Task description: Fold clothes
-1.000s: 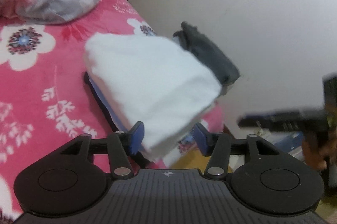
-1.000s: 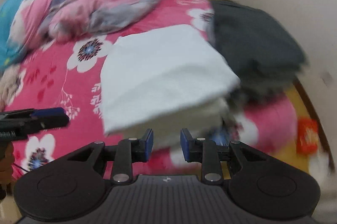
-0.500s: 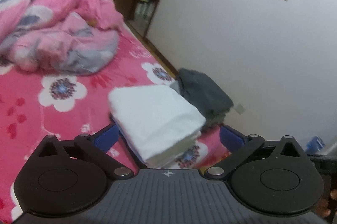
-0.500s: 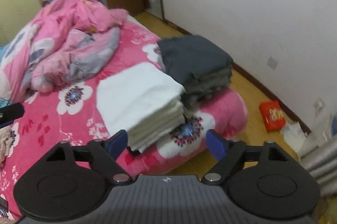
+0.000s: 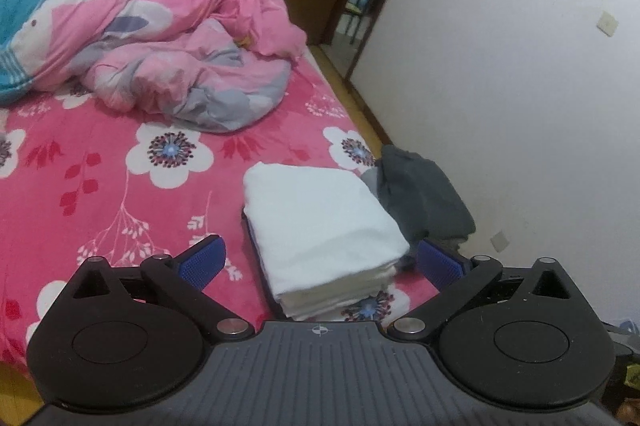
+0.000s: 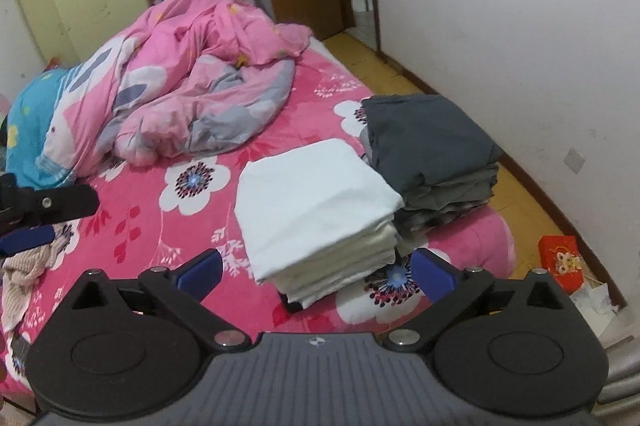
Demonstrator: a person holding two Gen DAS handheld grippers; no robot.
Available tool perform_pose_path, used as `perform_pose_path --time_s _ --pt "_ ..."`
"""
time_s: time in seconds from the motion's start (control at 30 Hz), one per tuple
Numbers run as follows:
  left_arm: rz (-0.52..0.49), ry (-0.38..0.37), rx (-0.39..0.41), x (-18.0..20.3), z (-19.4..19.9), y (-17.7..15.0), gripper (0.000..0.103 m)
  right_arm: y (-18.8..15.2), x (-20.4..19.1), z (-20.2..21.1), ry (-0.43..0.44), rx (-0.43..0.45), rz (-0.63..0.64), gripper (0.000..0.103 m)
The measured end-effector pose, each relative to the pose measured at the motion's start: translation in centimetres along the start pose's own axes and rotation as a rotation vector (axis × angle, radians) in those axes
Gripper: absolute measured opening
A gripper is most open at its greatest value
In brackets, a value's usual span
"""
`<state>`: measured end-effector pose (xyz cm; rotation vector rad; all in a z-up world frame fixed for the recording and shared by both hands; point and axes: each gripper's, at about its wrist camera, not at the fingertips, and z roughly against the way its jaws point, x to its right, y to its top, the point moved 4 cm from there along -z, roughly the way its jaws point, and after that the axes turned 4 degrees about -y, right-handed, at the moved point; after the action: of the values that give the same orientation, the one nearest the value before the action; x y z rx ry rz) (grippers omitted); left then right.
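My left claw (image 5: 320, 260) and right claw (image 6: 316, 272) were pinched near the white pile's edge a second ago; now both are wide open, holding nothing, pulled back above the bed's (image 6: 160, 226) corner. The white pile (image 6: 316, 205) lies folded there beside the gray pile (image 6: 428, 141), so that piece looks done.

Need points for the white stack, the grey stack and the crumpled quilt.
white stack (image 6: 312, 185): right wrist view, top face of the uppermost folded piece.
grey stack (image 6: 424, 133): right wrist view, top face of the top garment.
crumpled quilt (image 5: 168, 37): left wrist view, middle of the pink heap.
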<state>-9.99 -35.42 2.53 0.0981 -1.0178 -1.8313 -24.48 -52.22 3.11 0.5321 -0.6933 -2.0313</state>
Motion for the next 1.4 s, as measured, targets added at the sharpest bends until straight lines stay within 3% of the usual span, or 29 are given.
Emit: perform_pose_path --time_s 0.3,0.47,0.6,0.73,1.0,1.4 --pt "0.015 0.115 0.04 0.6 1.1 -0.1 0.103 0.4 -0.4 1.0 -0.024 0.03 0.089 0.103" --pt "0.003 0.155 0.025 1.1 1.4 -0.2 0.103 1.0 -0.8 1.5 -0.03 0.042 0.137 0.103" --pt "-0.018 0.192 -0.006 1.4 1.4 -0.5 0.103 1.3 -1.2 1.9 -0.084 0.049 0.181 0.103" --pt "-0.027 0.203 -0.068 1.5 1.0 -1.2 0.103 0.9 -1.6 2.0 -0.103 0.032 0.2 0.103" --pt "-0.016 0.251 -0.108 1.2 1.0 -2.5 0.103 -0.7 -1.5 1.7 -0.112 -0.038 0.147 0.103" --pt "-0.049 0.26 -0.144 1.0 0.8 -3.1 0.103 -0.5 -1.9 2.1 -0.143 -0.035 0.141 0.103"
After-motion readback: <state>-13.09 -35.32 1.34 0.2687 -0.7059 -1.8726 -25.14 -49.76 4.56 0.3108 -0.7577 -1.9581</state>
